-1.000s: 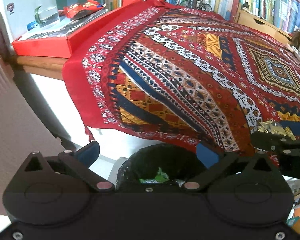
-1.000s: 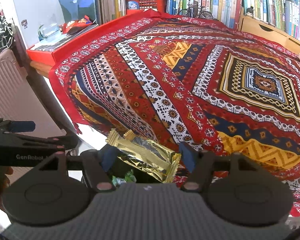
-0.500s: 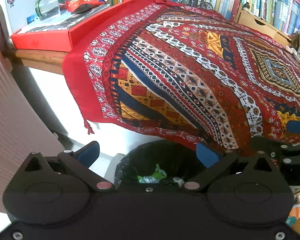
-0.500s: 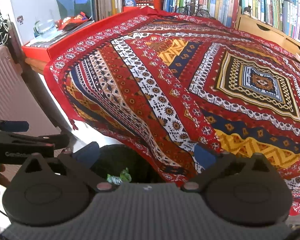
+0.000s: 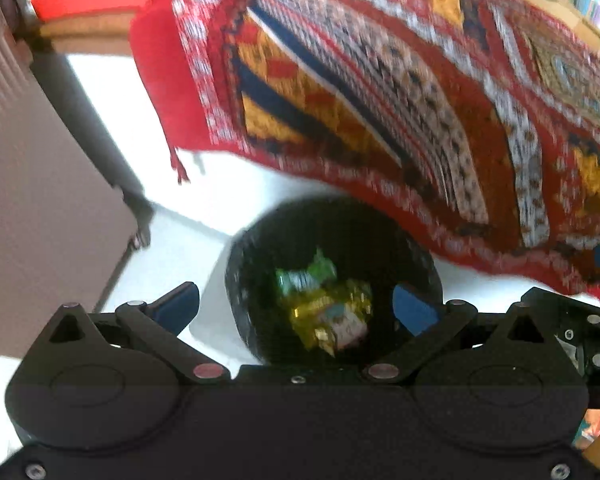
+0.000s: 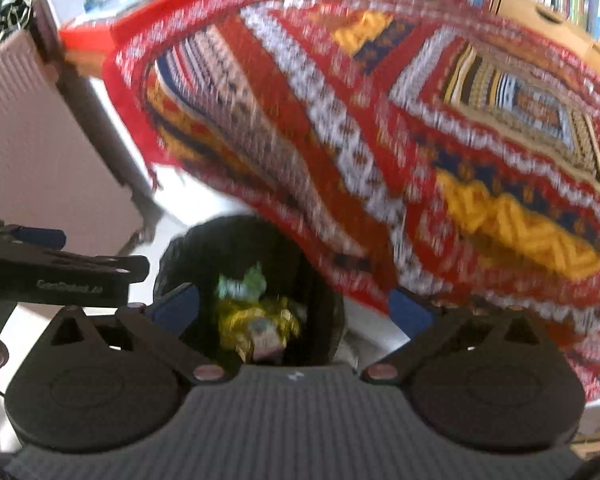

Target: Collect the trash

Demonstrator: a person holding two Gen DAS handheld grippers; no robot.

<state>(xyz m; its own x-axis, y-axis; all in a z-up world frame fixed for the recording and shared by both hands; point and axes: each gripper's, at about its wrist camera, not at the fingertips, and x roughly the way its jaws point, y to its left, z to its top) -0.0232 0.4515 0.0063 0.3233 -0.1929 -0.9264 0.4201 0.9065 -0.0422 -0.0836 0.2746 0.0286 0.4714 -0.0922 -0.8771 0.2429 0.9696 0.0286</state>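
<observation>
Both grippers, left and right, had jaws released above the bin; cloth overhung its rim; wrapper blurred inside.

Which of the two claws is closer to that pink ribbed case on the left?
The left. The left claw hangs right beside the pink ribbed case; the right claw is further over, above the black bin, beyond the left one.

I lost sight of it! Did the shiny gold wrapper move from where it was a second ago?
Yes. The gold wrapper dropped from between the right gripper's blue pads down into the black trash bin, beside the green wrapper.
</observation>
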